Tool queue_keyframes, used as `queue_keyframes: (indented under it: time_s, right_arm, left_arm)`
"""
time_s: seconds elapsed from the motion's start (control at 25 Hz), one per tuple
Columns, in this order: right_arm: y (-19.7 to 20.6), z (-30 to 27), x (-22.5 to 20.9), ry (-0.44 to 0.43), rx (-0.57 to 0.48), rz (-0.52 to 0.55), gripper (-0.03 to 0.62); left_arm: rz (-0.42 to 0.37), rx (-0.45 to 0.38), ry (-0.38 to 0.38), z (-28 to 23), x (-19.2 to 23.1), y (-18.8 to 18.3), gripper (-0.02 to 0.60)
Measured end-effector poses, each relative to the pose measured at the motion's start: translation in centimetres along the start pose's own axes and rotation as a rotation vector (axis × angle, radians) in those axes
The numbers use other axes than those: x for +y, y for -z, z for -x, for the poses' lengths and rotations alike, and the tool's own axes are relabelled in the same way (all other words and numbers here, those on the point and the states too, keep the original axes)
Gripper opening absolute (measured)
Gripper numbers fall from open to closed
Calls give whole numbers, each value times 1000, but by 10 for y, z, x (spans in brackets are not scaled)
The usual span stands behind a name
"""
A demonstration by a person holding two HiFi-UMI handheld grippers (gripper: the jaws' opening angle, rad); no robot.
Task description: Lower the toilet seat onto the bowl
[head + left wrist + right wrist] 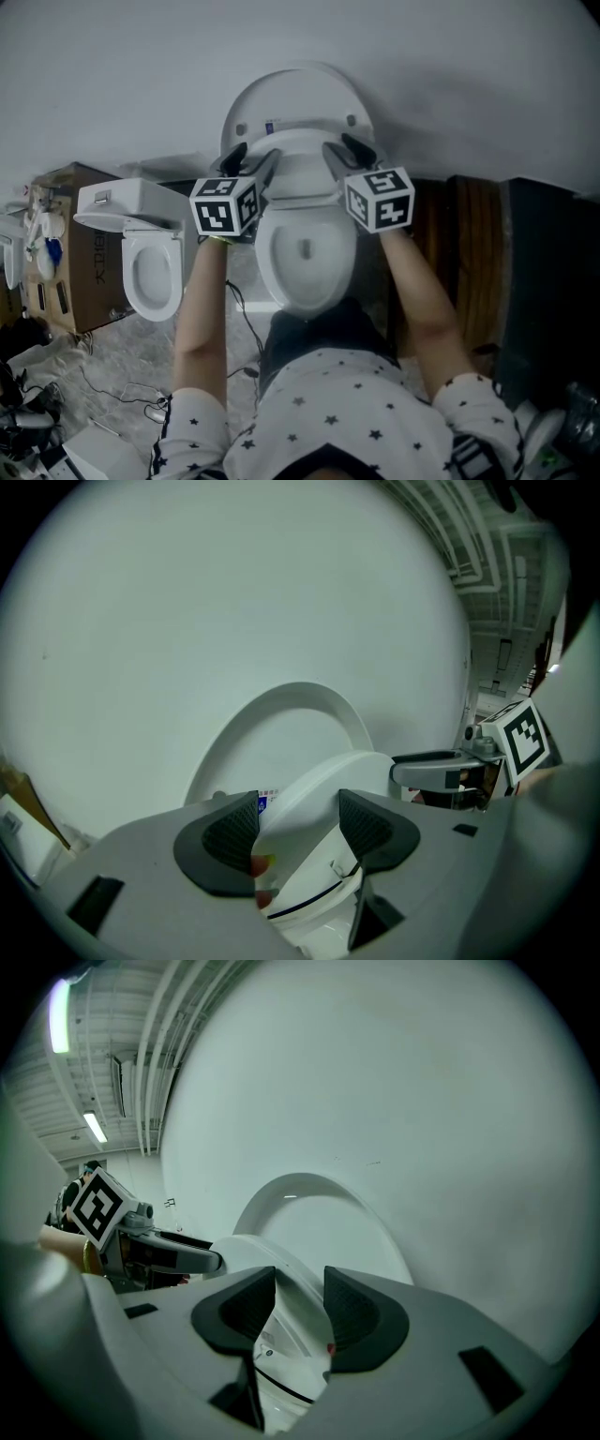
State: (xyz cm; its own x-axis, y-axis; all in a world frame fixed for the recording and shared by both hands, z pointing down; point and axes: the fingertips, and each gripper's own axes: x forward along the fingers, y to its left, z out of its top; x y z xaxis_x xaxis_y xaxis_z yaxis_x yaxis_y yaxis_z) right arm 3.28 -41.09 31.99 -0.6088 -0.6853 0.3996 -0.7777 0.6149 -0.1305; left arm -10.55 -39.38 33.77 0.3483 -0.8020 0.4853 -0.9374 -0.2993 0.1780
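A white toilet stands against the wall, and its lid [295,98] is upright. The toilet seat [302,178] is tilted partway forward over the bowl [305,262]. My left gripper [251,167] holds the seat's left rim and my right gripper [347,155] its right rim. In the left gripper view the seat [328,780] fills the gap between the jaws of the left gripper [298,832], with the lid [286,710] behind. In the right gripper view the right gripper [300,1309] closes on the seat [258,1251] the same way, in front of the lid [323,1208].
A second white toilet [150,267] stands to the left beside a cardboard box [70,253]. Cables [122,394] lie on the floor at lower left. A dark wooden panel [469,262] is on the right. The person's torso is close to the bowl's front.
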Motion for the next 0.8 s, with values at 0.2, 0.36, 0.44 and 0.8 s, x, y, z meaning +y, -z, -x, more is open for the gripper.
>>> queue_keyframes:
  time_s: [0.2, 0.36, 0.44, 0.8]
  right_arm:
    - [4, 9, 7, -3, 7, 9, 172]
    - [7, 17, 12, -4, 9, 10, 172]
    - [10, 21, 14, -4, 10, 10, 172]
    - [20, 38, 26, 3, 25, 10, 172]
  left_arm:
    - [-6, 2, 0, 10, -5, 5, 273]
    - [-9, 0, -3, 18, -9, 9, 273]
    - [-10, -1, -3, 21, -12, 13, 273]
    - [-18, 3, 1, 38, -21, 24, 273]
